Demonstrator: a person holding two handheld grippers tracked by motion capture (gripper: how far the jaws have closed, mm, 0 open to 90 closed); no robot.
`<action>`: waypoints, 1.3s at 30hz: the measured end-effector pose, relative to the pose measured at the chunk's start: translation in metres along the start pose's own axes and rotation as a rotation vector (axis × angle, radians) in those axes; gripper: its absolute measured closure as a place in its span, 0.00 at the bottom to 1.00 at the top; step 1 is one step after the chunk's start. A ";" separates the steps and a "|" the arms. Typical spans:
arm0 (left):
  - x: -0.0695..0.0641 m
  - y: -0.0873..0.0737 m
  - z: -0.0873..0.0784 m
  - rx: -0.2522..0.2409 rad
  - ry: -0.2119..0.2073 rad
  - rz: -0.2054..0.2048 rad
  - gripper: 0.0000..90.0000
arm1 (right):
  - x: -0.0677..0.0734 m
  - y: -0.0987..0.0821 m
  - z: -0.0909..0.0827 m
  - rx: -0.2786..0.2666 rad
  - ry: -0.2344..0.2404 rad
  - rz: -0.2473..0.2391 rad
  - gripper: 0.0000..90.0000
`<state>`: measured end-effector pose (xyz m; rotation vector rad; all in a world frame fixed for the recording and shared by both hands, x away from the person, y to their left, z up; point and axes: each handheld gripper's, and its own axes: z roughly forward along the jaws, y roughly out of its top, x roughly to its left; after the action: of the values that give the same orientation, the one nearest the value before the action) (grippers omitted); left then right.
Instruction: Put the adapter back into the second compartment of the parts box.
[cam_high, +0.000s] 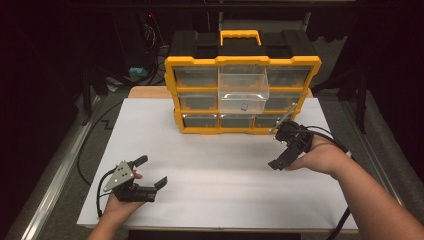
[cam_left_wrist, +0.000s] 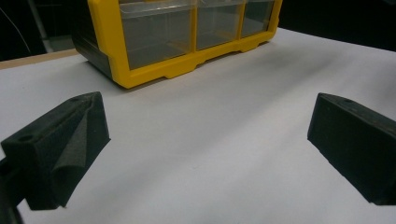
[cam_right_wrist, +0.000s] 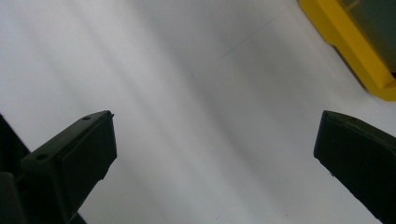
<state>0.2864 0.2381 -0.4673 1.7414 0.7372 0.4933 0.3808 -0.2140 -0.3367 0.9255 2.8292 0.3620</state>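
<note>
The bench (cam_high: 165, 97) is covered by a white sheet (cam_high: 225, 185), on whose far middle a yellow-and-black drawer organizer (cam_high: 242, 95) is stood.

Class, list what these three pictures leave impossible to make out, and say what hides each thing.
1. Small dark item in the pulled-out drawer, high view: too small to identify.
2. Other drawers' contents, high view: dim behind their fronts.
3. Organizer, right gripper view: cut off by the edge.
4. Right gripper far jaw, high view: its body covers it.

Left tool (cam_left_wrist: 205, 154) gapes wide (nothing between) over white table (cam_left_wrist: 224, 140), facing yellow organizer (cam_left_wrist: 168, 70).
</note>
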 end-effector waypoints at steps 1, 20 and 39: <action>0.000 0.000 0.000 -0.003 0.000 -0.001 0.00 | 0.001 0.000 0.005 0.002 0.005 0.000 0.00; 0.002 0.000 0.000 -0.005 -0.006 -0.023 0.00 | 0.015 -0.010 0.089 0.037 0.029 0.011 0.00; 0.004 -0.001 0.000 0.022 0.016 -0.054 0.00 | 0.040 -0.057 0.104 -0.557 0.005 0.170 0.00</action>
<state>0.2898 0.2410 -0.4683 1.7350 0.8014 0.4645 0.3382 -0.2157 -0.4540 1.0222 2.4341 1.0993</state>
